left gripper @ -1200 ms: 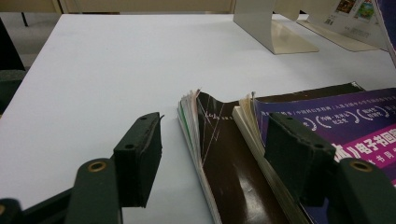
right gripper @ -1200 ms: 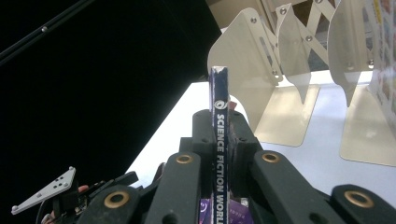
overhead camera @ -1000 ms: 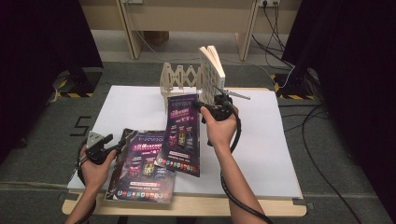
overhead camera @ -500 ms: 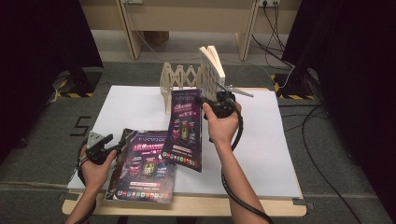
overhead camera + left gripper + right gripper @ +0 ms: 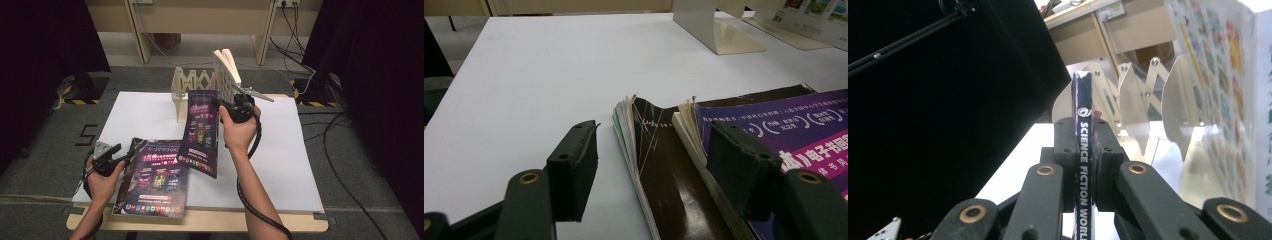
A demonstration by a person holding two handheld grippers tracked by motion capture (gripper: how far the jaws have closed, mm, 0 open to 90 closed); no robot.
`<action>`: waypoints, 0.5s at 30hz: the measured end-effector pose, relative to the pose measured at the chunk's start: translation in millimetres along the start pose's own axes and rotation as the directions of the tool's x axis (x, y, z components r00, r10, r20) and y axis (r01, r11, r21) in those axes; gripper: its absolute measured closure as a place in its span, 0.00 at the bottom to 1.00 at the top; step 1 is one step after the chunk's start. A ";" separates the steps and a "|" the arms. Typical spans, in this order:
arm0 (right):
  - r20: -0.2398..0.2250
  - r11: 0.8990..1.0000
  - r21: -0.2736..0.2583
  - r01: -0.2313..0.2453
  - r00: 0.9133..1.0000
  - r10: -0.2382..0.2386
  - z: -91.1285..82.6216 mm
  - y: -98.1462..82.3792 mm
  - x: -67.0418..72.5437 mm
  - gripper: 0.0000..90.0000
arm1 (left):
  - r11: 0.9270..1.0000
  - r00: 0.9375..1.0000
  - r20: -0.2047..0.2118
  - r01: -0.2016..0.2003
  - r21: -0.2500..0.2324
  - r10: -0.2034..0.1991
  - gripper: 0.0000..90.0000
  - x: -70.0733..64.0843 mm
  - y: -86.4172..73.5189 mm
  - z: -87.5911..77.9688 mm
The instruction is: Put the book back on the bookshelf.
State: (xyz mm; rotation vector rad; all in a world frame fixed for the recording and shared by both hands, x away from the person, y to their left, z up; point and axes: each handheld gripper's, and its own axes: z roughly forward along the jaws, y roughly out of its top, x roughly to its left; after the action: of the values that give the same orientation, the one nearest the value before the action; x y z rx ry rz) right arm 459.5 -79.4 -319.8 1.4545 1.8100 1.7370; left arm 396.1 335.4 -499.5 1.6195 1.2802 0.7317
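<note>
My right gripper [image 5: 227, 106] is shut on the spine of a purple magazine [image 5: 201, 132] and holds it tilted above the white table top [image 5: 285, 150], just in front of a pale folding book rack [image 5: 192, 82]. In the right gripper view both pads clamp that spine [image 5: 1083, 125], with the rack [image 5: 1143, 95] behind it. My left gripper [image 5: 122, 157] rests at the left edge of a stack of magazines [image 5: 157, 180]. Its jaws stand open [image 5: 654, 155] with the stack's corner [image 5: 669, 165] between them, untouched.
A white book with a colourful cover [image 5: 226, 72] stands leaning in the rack's right end, close to my right hand. Wooden furniture legs and cables lie on the floor beyond the table. The table's front edge runs just under the stack.
The right hand has carried the purple magazine a little farther back toward the rack. The left hand has stayed where it was.
</note>
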 end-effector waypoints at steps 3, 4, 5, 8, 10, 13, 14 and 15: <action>0.015 1.000 -0.017 0.015 1.000 -0.014 0.3 1.8 0.6 0.94 | 1.000 1.000 0.000 0.001 0.005 -0.001 0.41 0.2 0.2 0.4; 0.018 1.000 -0.020 0.013 1.000 -0.013 0.5 2.4 0.3 0.94 | 1.000 1.000 0.000 0.000 0.005 0.000 0.41 0.1 0.2 0.4; 0.022 1.000 -0.020 0.011 1.000 -0.010 0.7 3.0 -0.2 0.94 | 1.000 1.000 0.001 -0.001 0.005 0.001 0.41 -0.1 0.2 0.3; 0.033 0.999 -0.030 0.011 0.999 -0.010 1.3 4.8 -1.9 0.94 | 1.000 1.000 0.000 -0.002 0.005 0.002 0.41 -0.3 0.2 0.5; 0.041 0.999 -0.037 0.017 0.999 -0.015 1.6 6.0 -2.3 0.94 | 1.000 1.000 -0.001 -0.005 0.007 0.005 0.41 -0.5 0.3 0.8; 0.050 0.999 -0.044 0.023 0.999 -0.021 2.0 8.7 -1.9 0.94 | 1.000 1.000 -0.004 -0.010 0.008 0.010 0.41 -1.0 0.3 0.6; 0.054 0.999 -0.046 0.024 0.998 -0.022 2.1 9.5 -1.6 0.94 | 1.000 1.000 -0.002 -0.008 0.008 0.008 0.41 -0.9 0.3 0.8; 0.054 0.998 -0.049 0.028 0.998 -0.025 2.5 10.3 -1.6 0.94 | 1.000 1.000 -0.003 -0.007 0.008 0.007 0.41 -0.6 0.3 0.8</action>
State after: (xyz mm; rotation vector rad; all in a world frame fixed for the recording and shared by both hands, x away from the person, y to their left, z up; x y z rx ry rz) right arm 467.0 -81.2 -312.4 1.4365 1.7387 1.7016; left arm 396.7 334.6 -499.6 1.6301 1.2815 0.7341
